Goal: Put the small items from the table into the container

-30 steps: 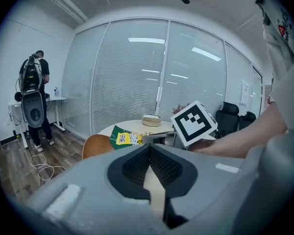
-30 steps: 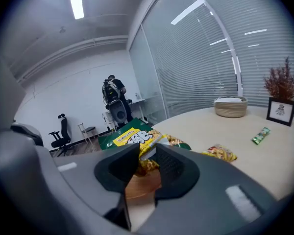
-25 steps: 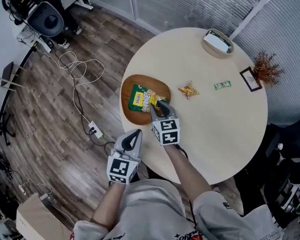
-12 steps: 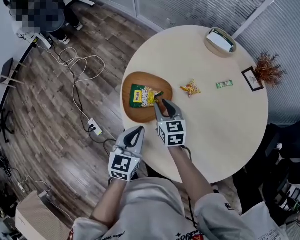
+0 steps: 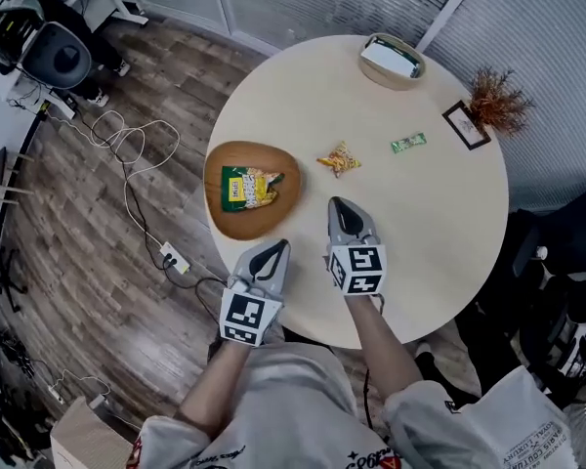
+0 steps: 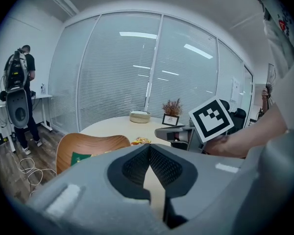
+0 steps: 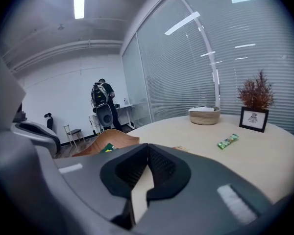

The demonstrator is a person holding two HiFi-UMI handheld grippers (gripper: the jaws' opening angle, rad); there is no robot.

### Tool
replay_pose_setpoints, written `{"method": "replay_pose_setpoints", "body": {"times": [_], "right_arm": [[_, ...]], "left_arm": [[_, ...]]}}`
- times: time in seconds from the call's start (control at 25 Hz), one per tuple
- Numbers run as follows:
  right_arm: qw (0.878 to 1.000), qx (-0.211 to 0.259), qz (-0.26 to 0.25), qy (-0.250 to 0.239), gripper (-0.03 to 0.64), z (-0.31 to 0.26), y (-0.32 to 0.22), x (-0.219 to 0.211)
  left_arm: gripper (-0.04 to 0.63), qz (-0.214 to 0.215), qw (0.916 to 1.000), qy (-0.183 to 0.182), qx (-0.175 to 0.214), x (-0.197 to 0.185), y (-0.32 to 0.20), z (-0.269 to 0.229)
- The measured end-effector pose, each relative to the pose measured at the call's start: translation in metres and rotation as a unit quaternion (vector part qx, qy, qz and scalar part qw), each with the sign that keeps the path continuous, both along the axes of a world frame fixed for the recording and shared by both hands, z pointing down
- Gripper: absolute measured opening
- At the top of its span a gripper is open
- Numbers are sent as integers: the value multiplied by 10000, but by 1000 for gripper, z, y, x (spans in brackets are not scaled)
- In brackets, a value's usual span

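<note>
Finding: 1 item is lodged. The green-and-yellow snack packet [image 5: 246, 187] lies inside the wooden bowl [image 5: 220, 225] at the left edge of the table [image 5: 420, 233].

My right gripper [image 5: 340, 206], which 1 second ago stood over that bowl with jaws parted, has drawn back toward the table's middle. Its jaws are now clenched on nothing. My left gripper [image 5: 277, 250] hangs at the near edge, jaws together, also empty.

2 small items remain outside the bowl. The orange snack packet [image 5: 339, 159] lies near the centre, just ahead of my right gripper. The green bar [image 5: 407, 144] lies farther toward the right edge.

Judgement: 1 of 3 is done. The orange packet is the likely next pick, and the right jaws must reopen first.
</note>
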State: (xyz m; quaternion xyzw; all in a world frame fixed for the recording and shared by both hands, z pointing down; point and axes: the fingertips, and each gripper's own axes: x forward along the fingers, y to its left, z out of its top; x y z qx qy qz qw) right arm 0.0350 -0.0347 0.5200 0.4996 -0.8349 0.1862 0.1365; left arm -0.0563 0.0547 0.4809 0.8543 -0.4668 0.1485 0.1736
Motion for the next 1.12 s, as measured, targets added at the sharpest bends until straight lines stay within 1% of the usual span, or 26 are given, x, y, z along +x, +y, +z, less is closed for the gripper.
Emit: {"method": "replay_pose_setpoints", "body": {"times": [0.12, 0.24, 0.52, 0.6, 0.72, 0.8, 0.84, 0.88, 0.92, 1.0, 1.12], "right_arm": [[9996, -38, 262, 30, 3, 2, 7, 27], [9991, -58, 411, 11, 3, 4, 12, 46], [9983, -104, 569, 62, 16, 13, 11, 64], [9982, -109, 575, 103, 43, 17, 2, 65], [9984, -204, 480, 218, 116, 30, -17, 58], [9982, -311, 351, 381, 191, 44, -33, 50], [9977, -373, 298, 484, 218, 53, -42, 46], [9969, -431, 256, 599, 269, 60, -51, 42], [9960, -491, 209, 714, 295, 69, -58, 39], [9938, -657, 72, 893, 298, 86, -69, 28], [9905, -880, -41, 1053, 257, 107, -76, 14]], "left_arm": [[-5, 208, 9998, -26, 25, 19, -3, 0], [-6, 395, 9992, -2, 33, 34, -6, 0], [-3, 604, 9981, 123, 36, 55, -10, 2], [-3, 617, 9980, 125, 47, 58, -12, 2], [-3, 632, 9980, 60, 10, 59, -13, 5], [-3, 615, 9981, 50, -58, 57, -14, 9], [-3, 612, 9981, 61, -92, 57, -15, 11], [-3, 614, 9980, 73, -123, 57, -15, 12], [-3, 614, 9980, 77, -151, 56, -16, 14], [-3, 600, 9980, 59, -199, 54, -15, 16], [-3, 551, 9982, 24, -245, 47, -14, 19]]}}
